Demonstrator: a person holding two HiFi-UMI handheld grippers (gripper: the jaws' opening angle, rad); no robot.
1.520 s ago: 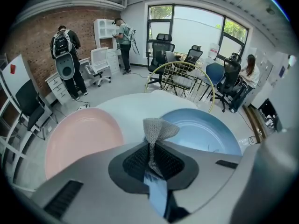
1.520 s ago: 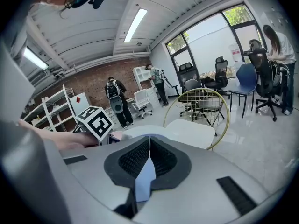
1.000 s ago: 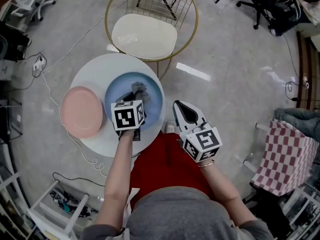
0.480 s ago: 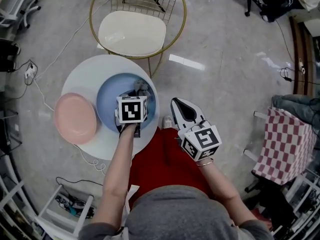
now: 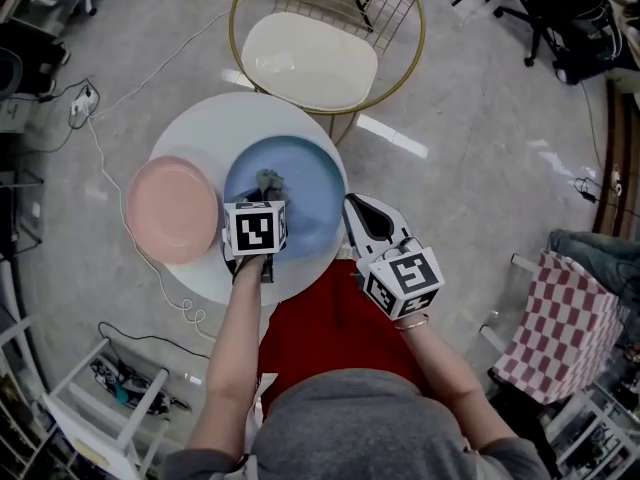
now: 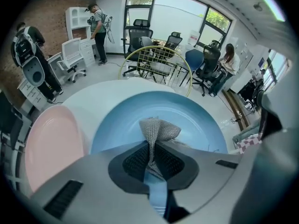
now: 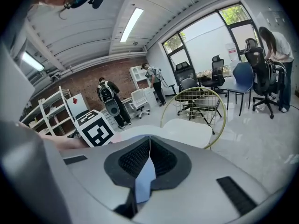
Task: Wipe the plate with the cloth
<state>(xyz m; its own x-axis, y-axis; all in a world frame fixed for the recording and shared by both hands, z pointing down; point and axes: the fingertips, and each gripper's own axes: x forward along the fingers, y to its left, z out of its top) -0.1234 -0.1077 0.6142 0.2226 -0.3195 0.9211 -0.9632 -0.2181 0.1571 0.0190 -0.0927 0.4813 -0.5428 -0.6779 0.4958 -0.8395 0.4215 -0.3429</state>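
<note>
A blue plate lies on the round white table. My left gripper hangs over the plate's near-left part, shut on a grey knitted cloth. In the left gripper view the cloth sticks out of the left gripper and rests on the blue plate. My right gripper hovers at the table's right edge, beside the plate's rim. In its own view the right gripper is shut with nothing between the pads.
A pink plate sits left of the blue one and shows too in the left gripper view as the pink plate. A cream-seated gold wire chair stands beyond the table. A cable runs on the floor at the left.
The left gripper has dragged the cloth from the blue plate's right part toward its left-centre. The right gripper has stayed at the table's right edge. The head view has shifted.
</note>
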